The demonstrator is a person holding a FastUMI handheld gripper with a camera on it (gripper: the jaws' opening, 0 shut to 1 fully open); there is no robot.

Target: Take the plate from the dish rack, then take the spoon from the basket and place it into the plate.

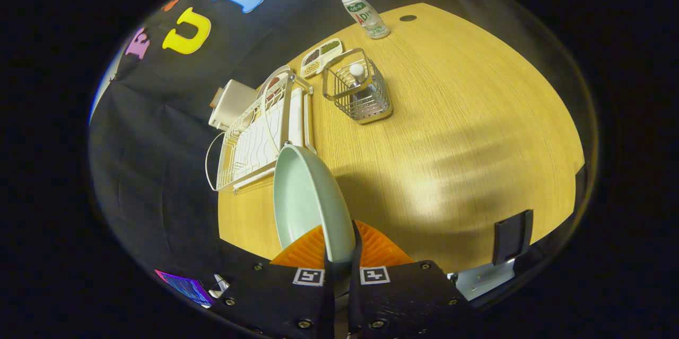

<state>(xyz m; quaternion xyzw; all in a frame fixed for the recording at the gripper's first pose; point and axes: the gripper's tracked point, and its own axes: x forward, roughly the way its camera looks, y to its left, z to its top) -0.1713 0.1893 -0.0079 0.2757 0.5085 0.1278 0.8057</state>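
Step one in hand: my claw [339, 254] pinches the plate [307, 201] by its rim, clear of the dish rack [260, 132] at frame centre-left; next, I judge, lay it flat on the bare counter [451, 132], then the spoon [357, 71] from the basket [358, 89].

The place is a recording booth dressed with kitchen things, not a real kitchen. A wood-grain desk [451, 132] with a round cable hole near its far edge stands against a wall of draped black cloth [143, 169], and a black clamp on a metal bracket [512, 235] grips the desk's near edge. On the desk sit household props: a white wire dish rack [254, 137], a metal mesh basket [360, 92], a divided snack tray [321, 57], a plastic drink bottle [366, 14] and a white box [232, 103] against the cloth.
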